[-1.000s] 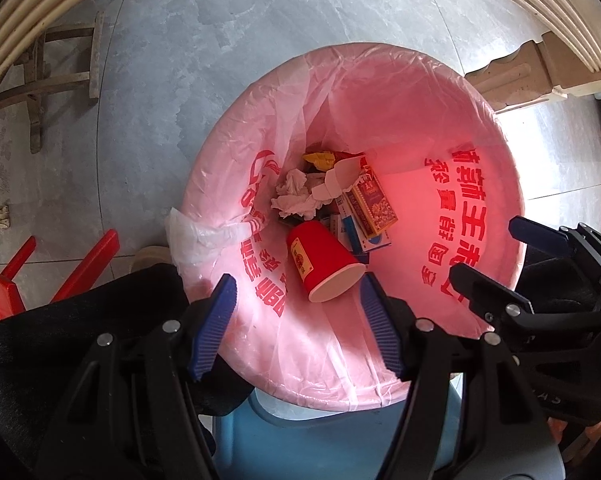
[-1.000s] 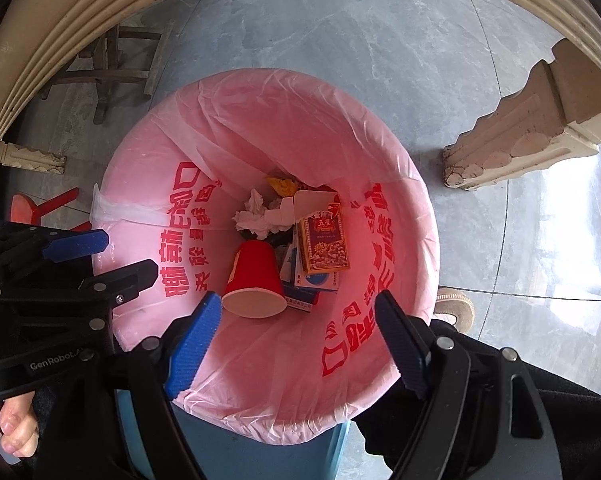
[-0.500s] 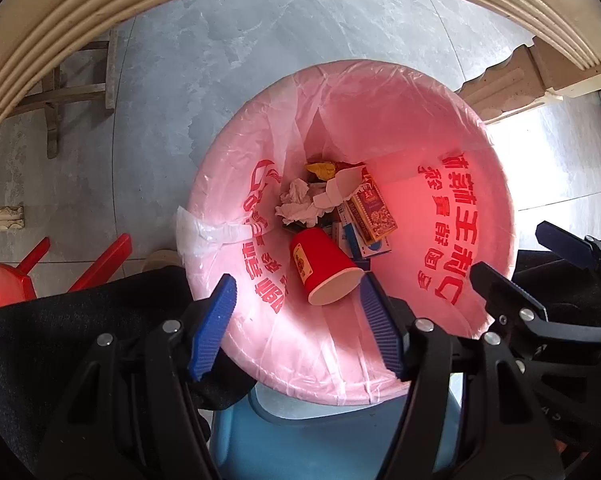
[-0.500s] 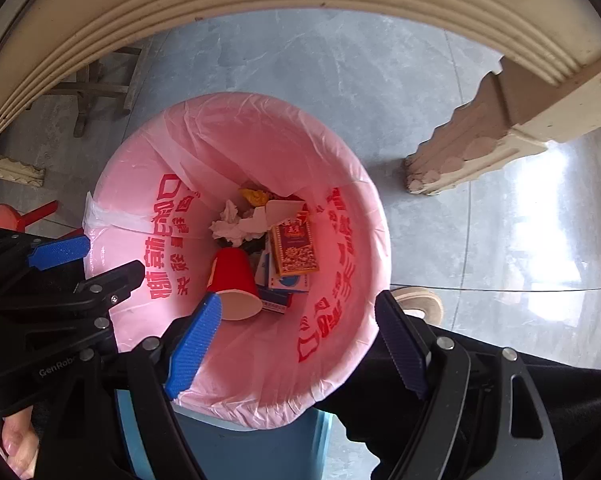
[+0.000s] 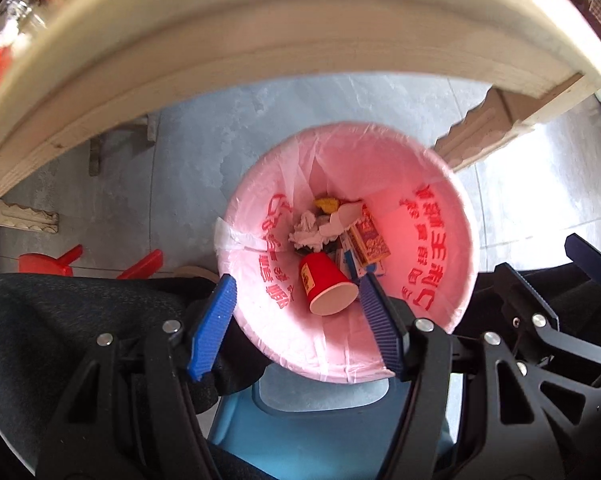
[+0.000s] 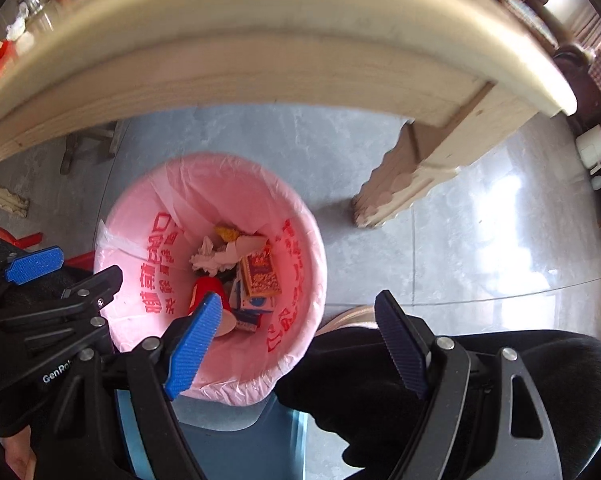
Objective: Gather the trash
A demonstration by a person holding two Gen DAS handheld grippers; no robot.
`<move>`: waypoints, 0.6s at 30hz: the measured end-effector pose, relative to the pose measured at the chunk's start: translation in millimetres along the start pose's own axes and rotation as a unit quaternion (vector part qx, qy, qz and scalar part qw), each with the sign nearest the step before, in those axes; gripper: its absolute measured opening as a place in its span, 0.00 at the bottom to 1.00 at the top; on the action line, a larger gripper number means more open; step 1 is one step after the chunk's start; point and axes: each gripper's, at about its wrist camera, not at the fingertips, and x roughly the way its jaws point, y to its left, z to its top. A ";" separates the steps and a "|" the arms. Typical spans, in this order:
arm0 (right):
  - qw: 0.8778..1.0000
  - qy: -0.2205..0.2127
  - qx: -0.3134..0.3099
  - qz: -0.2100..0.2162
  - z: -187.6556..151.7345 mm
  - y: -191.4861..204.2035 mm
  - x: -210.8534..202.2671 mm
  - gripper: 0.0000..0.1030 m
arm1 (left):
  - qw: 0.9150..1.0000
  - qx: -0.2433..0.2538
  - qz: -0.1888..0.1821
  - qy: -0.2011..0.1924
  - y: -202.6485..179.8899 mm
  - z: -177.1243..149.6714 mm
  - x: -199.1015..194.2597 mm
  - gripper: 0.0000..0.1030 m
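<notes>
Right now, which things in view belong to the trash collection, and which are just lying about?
Part of the job:
- pink-lined bin
- red cup
- crumpled tissue
- snack box
- left gripper and right gripper, both open and empty

Just lying about:
- wooden table
- red stool

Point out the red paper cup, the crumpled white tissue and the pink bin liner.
red paper cup (image 5: pixel 324 286), left wrist view, on its red side wall.
crumpled white tissue (image 5: pixel 305 232), left wrist view, on the middle of the wad.
pink bin liner (image 6: pixel 140 208), right wrist view, on its inner wall near the rim.
</notes>
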 end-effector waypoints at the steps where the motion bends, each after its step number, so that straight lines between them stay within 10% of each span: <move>1: 1.000 -0.015 0.002 -0.004 0.5 -2.0 -10.6 0.75 | 1.000 -0.003 0.002 -0.015 -1.4 -0.1 -12.0 0.61; 18: 0.962 -0.255 0.029 -0.089 0.1 -24.4 -197.5 0.76 | 0.968 -0.047 0.026 -0.245 -14.8 -16.9 -196.0 0.61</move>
